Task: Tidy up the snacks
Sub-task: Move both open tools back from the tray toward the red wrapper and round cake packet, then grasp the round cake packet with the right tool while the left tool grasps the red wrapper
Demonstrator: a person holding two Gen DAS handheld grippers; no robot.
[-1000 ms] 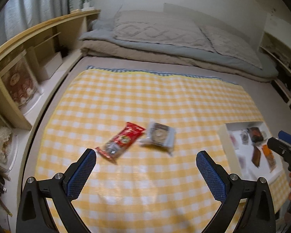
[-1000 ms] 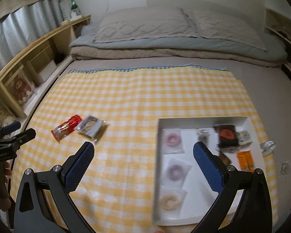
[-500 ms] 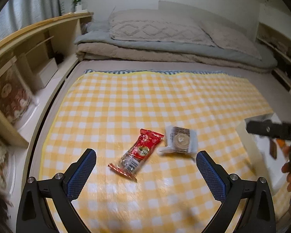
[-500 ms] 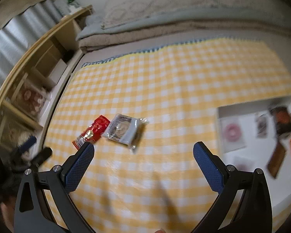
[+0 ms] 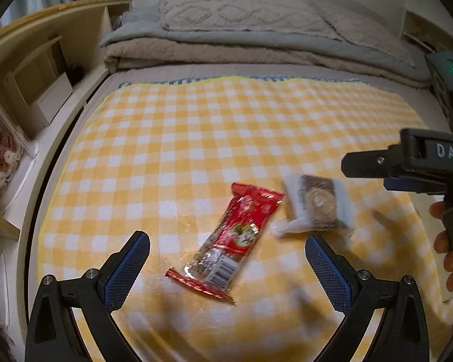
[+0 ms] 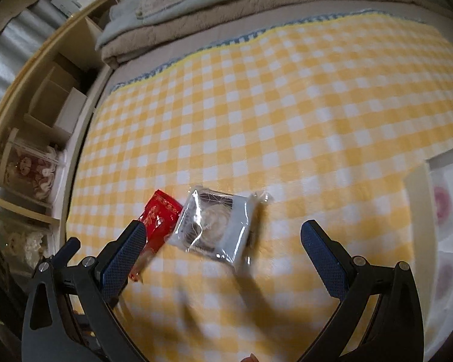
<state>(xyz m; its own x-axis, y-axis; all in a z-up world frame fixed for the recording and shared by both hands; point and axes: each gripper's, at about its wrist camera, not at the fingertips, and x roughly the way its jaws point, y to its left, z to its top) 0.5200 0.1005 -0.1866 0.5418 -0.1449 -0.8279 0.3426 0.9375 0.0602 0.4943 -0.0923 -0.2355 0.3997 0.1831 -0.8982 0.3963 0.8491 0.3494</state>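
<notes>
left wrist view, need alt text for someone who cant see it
The open left gripper hovers over a red snack packet lying on a yellow checked cloth spread on a bed. A clear-wrapped round pastry lies just right of the packet, and the right gripper reaches in from the right edge, with folded bedding behind.

Both wrist views look down close over the checkered cloth, sharing the red packet.

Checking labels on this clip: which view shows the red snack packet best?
The left wrist view. There the red snack packet lies whole and unobstructed on the checked cloth, between the open left gripper fingers. In the right wrist view the packet is partly hidden behind a gripper finger.
</notes>
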